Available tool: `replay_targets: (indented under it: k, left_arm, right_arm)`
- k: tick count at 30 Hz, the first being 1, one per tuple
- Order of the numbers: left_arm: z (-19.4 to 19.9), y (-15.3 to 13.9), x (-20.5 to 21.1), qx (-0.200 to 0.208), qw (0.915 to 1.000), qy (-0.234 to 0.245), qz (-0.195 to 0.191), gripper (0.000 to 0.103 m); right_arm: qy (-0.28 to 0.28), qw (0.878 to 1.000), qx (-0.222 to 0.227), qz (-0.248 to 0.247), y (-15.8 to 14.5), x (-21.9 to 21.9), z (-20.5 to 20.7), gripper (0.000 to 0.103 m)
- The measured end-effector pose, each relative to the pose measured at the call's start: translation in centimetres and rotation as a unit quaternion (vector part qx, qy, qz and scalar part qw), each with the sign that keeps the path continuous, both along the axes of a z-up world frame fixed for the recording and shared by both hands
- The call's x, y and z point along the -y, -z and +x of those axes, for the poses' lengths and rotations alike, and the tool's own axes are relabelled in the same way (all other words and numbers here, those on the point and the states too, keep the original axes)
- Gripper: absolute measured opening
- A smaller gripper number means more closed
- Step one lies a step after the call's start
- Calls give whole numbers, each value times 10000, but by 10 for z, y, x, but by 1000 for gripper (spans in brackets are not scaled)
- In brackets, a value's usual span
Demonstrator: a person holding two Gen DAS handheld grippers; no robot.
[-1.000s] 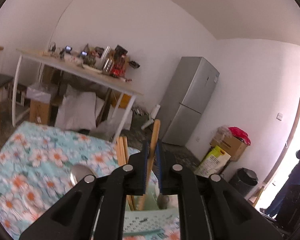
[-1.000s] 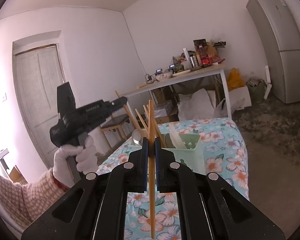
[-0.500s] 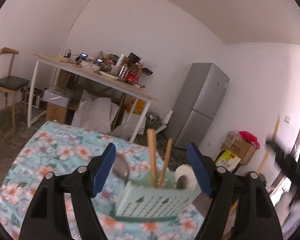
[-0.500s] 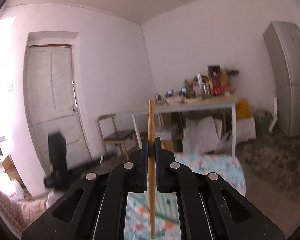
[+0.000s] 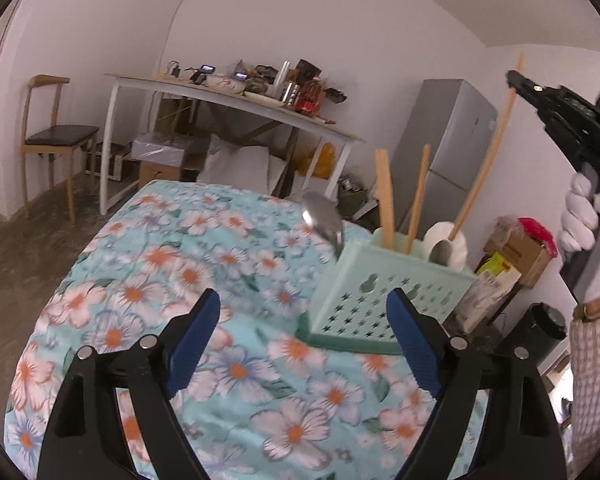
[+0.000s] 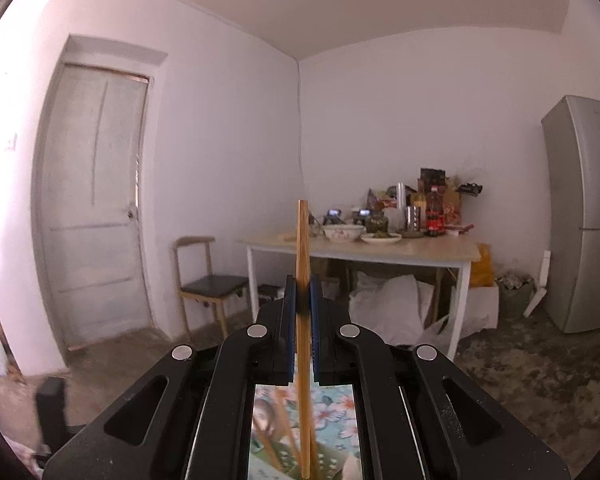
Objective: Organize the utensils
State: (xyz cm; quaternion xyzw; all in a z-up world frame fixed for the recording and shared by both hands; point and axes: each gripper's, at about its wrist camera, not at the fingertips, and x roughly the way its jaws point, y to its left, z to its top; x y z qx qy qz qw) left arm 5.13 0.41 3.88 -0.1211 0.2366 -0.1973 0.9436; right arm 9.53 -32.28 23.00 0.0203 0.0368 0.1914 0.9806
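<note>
Spreading apart over the flowered tablecloth (image 5: 148, 264), left gripper (image 5: 304, 316) with its blue pads (image 5: 196, 336) wide and still opening, nothing between them. Pointed down toward the mint-green utensil basket (image 5: 384, 292), which stood on the cloth just beyond the right pad, slightly tilted in the fisheye view. Held upright inside the basket: two wooden chopsticks (image 5: 384, 196), side by side but not touching, plus a metal spoon (image 5: 324, 220) leaning out over the left rim and a white ceramic spoon (image 5: 448, 240) at the right end. Seen at the upper right of the left wrist view: right gripper (image 5: 518, 78), black, carried in a white-gloved hand (image 5: 584, 216), raised well above the basket. Clamped tight on a single wooden chopstick (image 6: 303, 280), jaws together on its shaft; in the right wrist view stood nearly vertical between the pads, top end above the fingers, lower end reaching down past the gripper body over the cloth and basket. In the left wrist view slanted down from the gripper, its lower end lying in line with the white spoon; contact there not clear. Beyond: a white table (image 6: 380, 248) crowded with bottles and bowls, a wooden chair (image 6: 208, 280), a grey fridge (image 6: 584, 216), a pale door (image 6: 96, 200).
</note>
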Motion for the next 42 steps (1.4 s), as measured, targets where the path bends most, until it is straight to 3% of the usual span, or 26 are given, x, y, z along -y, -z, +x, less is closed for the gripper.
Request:
replay_targets:
  k: [8,10,11,18,23,27,33,38,42]
  left_arm:
    - [2,7,-2,-126,9993,-309,165,92]
    - [2,6,-1,-125,9989,-390,225,94]
    - [1,6,0,-119,9987,-425,251,94]
    - [-5,-3,8,-60,9967,-589,550,96]
    - [-15,-13,15,48,9930,-831,832,97]
    - [-17,-17,20,-83,9897,-1029,993,97]
    - [-19,-20,29,-348,9821,-1316,1300,97]
    - [-18,-15,34,-653,9748,-1449,1564,97]
    - [-21,-13,39,-652,9716,-1474,1730,97]
  right_arm:
    - [313,9960,-715,-429,54,-5,29,9]
    - [359,9959,-753,-356,57,0,21,28]
    - [388,9960,-733,-325,56,2,17,32]
    - [497,9965,-677,-60,48,20,-30,45]
    - [618,9927,-1004,246,63,25,-66,59]
    - [899,9826,-1573,412,87,22,-82,73]
    - [1497,9591,-2403,86,126,-2,-88,91]
    - [1682,9467,-2746,-100,145,-14,-91,93]
    - [1745,9429,-2836,13,150,-11,-97,93]
